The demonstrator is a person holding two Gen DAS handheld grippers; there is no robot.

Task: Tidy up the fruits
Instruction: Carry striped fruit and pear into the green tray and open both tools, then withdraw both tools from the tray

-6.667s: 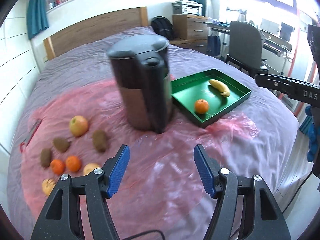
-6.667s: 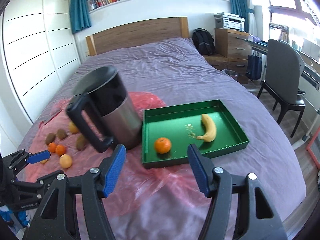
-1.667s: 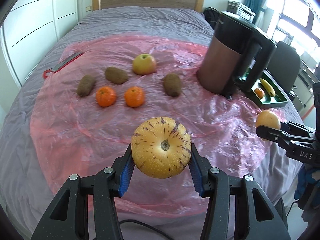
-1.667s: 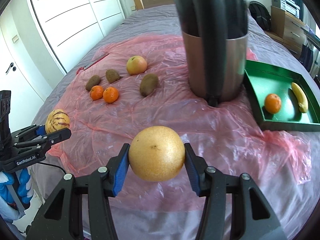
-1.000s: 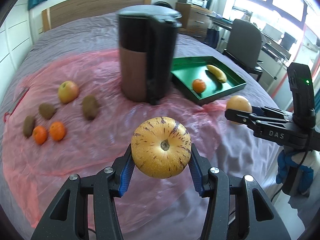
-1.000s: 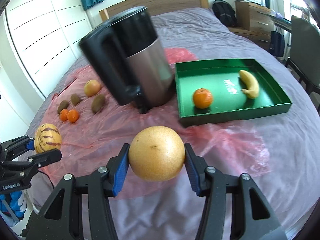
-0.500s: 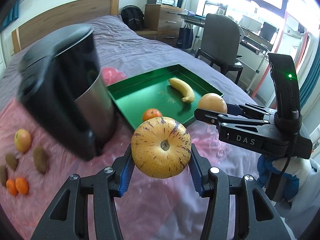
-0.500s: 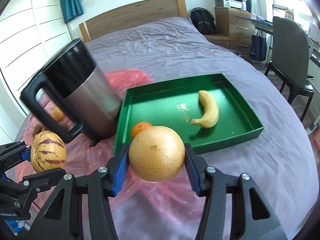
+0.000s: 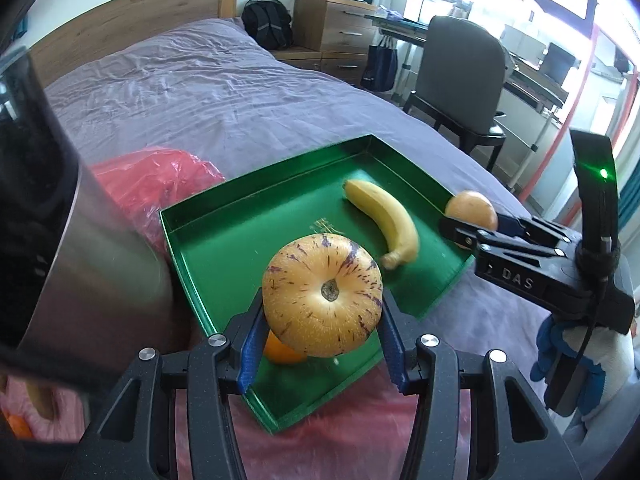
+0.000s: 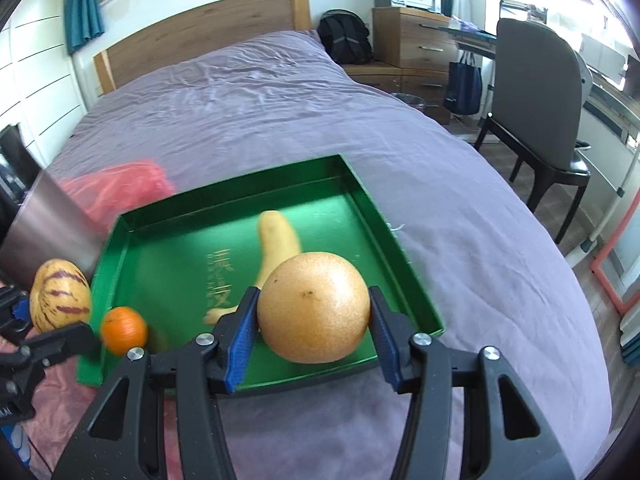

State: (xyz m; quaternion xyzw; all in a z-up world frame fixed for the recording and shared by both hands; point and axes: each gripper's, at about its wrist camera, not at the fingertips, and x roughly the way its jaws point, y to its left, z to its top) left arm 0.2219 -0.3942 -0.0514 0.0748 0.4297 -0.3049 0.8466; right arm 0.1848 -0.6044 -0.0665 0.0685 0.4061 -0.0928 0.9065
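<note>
At the far left, a tall kettle of brushed steel with a black top [image 9: 60, 264] was seen beside the shallow green metal tray [image 9: 208, 216], on a crumpled pink plastic sheet [image 9: 152, 184] spread over the purple bedcover [image 10: 280, 120]. A round yellow melon streaked with purple [image 9: 322, 296], stem scar facing the camera, was clenched between the blue pads of the left gripper [image 9: 320, 340], held tilted downward over the tray's near left corner. A small orange mandarin [image 10: 124, 330] lay in that corner, and a yellow curved banana [image 9: 384, 220] lay toward the tray's right side. Further right, a smooth golden-brown round pear [image 10: 314, 306] was gripped by the right gripper [image 10: 312, 334], angled down over the tray's near right edge. A blue-and-white gloved hand [image 9: 576, 356] was seen carrying it.
</note>
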